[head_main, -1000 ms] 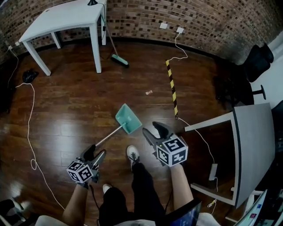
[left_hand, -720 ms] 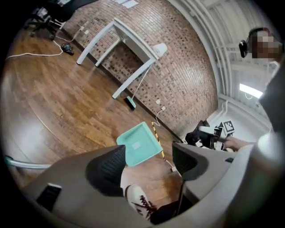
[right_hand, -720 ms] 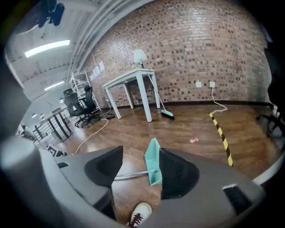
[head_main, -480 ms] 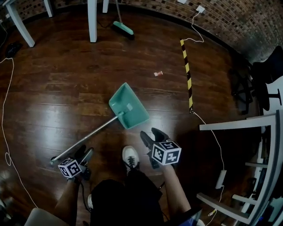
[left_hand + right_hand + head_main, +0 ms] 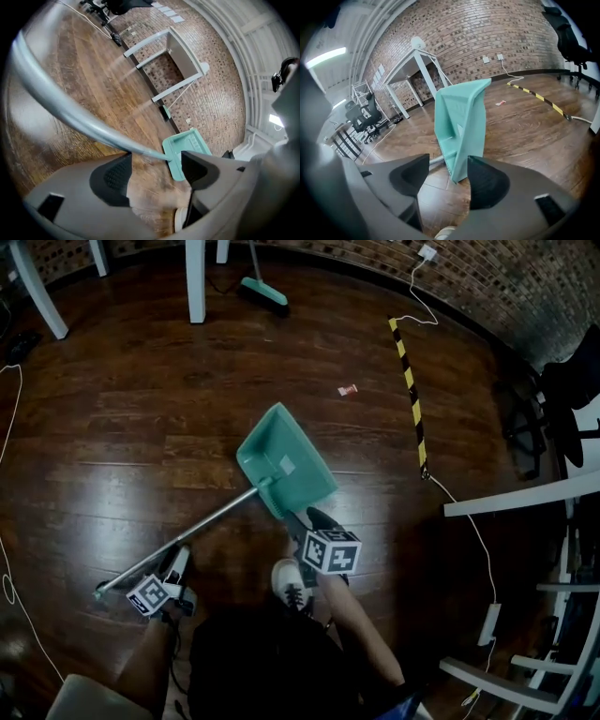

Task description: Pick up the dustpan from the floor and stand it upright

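A teal dustpan [image 5: 286,460] lies flat on the dark wood floor, its long grey handle [image 5: 178,542] running down-left. My left gripper [image 5: 178,561] is low beside the handle's far end. In the left gripper view the handle [image 5: 70,119] crosses just ahead of the left gripper [image 5: 157,164], whose jaws stand open and clear of it. My right gripper [image 5: 305,519] is at the pan's near edge. In the right gripper view the dustpan [image 5: 459,119] fills the middle, its near corner between the tips of the open right gripper [image 5: 443,171], untouched by the pads.
A broom [image 5: 264,292] leans by a white table leg [image 5: 195,282] at the back. A yellow-black strip [image 5: 410,385] and a white cable [image 5: 469,521] run along the right. A grey table [image 5: 525,498] stands right. My shoe [image 5: 291,579] is between the grippers.
Both grippers have dropped close to the floor. The right one has come forward to the pan's near edge and the left one to the handle's end. The dustpan has not moved.
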`<state>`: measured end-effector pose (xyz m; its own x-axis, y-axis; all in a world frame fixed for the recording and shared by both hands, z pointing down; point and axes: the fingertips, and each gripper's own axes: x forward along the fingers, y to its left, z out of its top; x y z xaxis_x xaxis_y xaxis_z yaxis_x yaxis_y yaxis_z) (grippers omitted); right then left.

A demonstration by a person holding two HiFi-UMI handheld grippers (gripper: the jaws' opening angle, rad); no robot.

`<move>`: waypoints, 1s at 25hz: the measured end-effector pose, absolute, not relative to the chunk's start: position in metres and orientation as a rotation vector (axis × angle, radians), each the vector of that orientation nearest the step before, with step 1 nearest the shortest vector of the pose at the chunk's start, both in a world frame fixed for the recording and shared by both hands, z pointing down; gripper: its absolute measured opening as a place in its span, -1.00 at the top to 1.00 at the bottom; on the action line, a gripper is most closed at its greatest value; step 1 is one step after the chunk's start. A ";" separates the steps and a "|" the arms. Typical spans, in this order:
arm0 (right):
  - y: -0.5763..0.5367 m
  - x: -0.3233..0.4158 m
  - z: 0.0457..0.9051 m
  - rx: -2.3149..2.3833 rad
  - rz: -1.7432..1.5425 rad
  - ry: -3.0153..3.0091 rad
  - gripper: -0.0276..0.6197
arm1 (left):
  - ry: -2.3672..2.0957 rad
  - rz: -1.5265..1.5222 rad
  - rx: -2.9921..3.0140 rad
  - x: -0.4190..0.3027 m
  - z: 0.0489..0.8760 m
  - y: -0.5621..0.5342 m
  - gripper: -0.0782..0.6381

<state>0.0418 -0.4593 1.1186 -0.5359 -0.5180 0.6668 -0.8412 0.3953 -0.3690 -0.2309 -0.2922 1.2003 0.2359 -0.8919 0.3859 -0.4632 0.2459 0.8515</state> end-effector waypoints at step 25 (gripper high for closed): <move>-0.481 0.047 1.122 1.304 0.974 -2.215 0.69 | -1.522 -0.720 1.554 -0.304 1.121 -0.327 0.55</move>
<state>0.0471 -0.4812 1.1222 -0.4904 -0.6000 0.6321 -0.8714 0.3253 -0.3673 -0.3044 -0.3269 1.1208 0.1035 -0.9840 0.1453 -0.5118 0.0725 0.8560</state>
